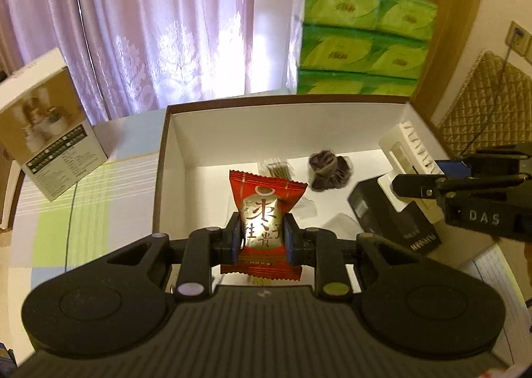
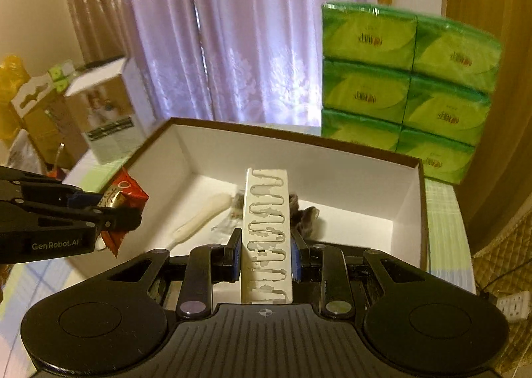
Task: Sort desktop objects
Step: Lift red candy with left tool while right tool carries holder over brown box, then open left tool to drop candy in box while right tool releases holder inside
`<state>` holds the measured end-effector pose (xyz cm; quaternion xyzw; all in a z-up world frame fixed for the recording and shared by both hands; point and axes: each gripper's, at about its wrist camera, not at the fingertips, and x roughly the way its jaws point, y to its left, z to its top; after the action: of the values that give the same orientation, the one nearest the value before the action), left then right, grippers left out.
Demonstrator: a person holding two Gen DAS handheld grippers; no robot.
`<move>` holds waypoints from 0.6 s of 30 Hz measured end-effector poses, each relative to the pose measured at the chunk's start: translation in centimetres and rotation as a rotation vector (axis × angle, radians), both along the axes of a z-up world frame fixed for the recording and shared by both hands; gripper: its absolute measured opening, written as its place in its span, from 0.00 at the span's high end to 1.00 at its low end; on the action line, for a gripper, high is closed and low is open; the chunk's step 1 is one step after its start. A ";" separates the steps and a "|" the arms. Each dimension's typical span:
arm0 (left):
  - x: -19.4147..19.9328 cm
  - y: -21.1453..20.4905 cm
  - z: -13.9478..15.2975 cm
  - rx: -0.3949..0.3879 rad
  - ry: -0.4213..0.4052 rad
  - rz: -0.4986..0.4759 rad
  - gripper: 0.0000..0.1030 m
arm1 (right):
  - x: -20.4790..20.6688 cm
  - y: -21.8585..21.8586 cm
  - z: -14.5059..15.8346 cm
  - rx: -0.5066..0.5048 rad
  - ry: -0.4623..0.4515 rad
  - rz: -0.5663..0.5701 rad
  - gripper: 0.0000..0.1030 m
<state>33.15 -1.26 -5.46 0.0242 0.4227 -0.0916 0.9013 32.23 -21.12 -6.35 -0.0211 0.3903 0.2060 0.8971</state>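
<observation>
**Both grippers holding items over the box**

The left gripper is pinching a red and gold candy between its blue pads, jaws pressing on the wrapper's middle. The candy is hanging upright above the near wall of the box, toward the box's left side. The right wrist view is showing the same candy at the box's left rim.

The right gripper is clamping a white carton bearing a looping printed pattern, jaws closing on its two long sides. The carton is standing on edge, tilting slightly, over the near wall of the box, its far end reaching inward. In the left wrist view the carton is sitting at the box's right side, above a black box.

Inside the box, a dark scrunchie is lying near the back wall. A pale handled item is lying on the floor left of the carton; its identity is unclear.

Behind the box, green tissue packs are standing stacked. Left of the box, a white product box is standing on the tablecloth.
</observation>
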 end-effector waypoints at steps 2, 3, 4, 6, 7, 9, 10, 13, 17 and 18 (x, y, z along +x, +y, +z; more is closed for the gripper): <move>1.5 -0.2 -0.8 0.008 0.018 0.000 0.80 | 1.3 0.3 -0.8 -0.008 0.020 -0.004 0.76; 2.1 -0.3 -1.2 0.013 0.028 0.001 0.80 | 1.8 0.4 -1.1 -0.010 0.029 -0.004 0.76; 2.7 -0.3 -1.6 0.017 0.039 0.002 0.80 | 2.4 0.5 -1.5 -0.012 0.040 -0.005 0.76; 3.9 -0.4 -2.5 0.022 0.053 -0.001 0.80 | 3.2 0.7 -2.1 -0.016 0.054 -0.006 0.76; 4.5 -0.5 -3.0 0.027 0.064 0.000 0.80 | 3.6 0.8 -2.4 -0.016 0.062 -0.008 0.76; 5.3 -0.6 -3.8 0.032 0.081 0.005 0.80 | 4.3 0.9 -2.9 -0.017 0.074 -0.010 0.76; 5.7 -0.7 -4.2 0.035 0.088 0.007 0.80 | 4.6 1.0 -3.1 -0.018 0.079 -0.011 0.76; 6.9 -0.9 -5.3 0.050 0.107 0.010 0.79 | 5.4 1.2 -3.7 -0.025 0.089 -0.011 0.76; 8.0 -1.0 -6.1 0.056 0.117 0.017 0.77 | 6.2 1.4 -4.3 -0.031 0.100 -0.011 0.76; 8.1 -1.0 -6.3 0.057 0.119 0.014 0.76 | 6.4 1.4 -4.4 -0.032 0.103 -0.010 0.76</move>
<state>41.30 -2.30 -11.72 0.0413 0.4782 -0.0746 0.8741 38.63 -19.68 -10.78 -0.0230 0.4393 0.1962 0.8764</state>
